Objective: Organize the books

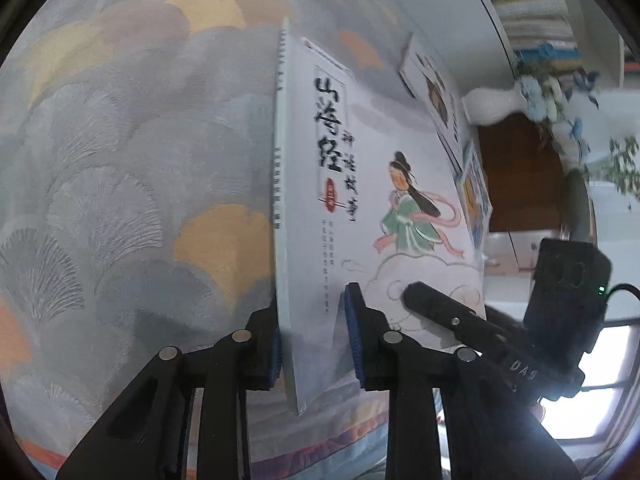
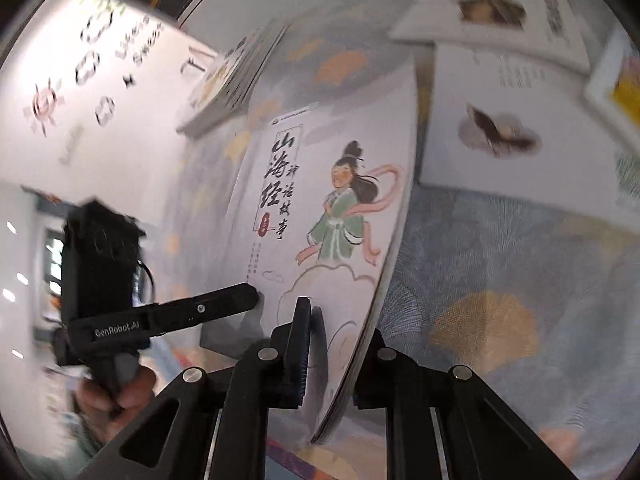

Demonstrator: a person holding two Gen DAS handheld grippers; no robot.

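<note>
A thin white book (image 1: pixel 360 184) with black Chinese brush lettering and a figure in a green robe is held up off the patterned cloth; it also shows in the right wrist view (image 2: pixel 328 208). My left gripper (image 1: pixel 314 336) straddles its spine-side lower edge, with a visible gap between the right pad and the cover. My right gripper (image 2: pixel 338 356) is shut on the book's lower edge near its page side. Each gripper appears in the other's view: the right one (image 1: pixel 460 316) and the left one (image 2: pixel 224 304), both at the book's bottom edge.
A tablecloth with grey and orange fan shapes (image 1: pixel 132 168) covers the table. Other white books (image 2: pixel 516 132) lie flat on it beyond the held one, with a stack (image 2: pixel 228 80) at the far left. A white vase with blue flowers (image 1: pixel 520 100) stands behind.
</note>
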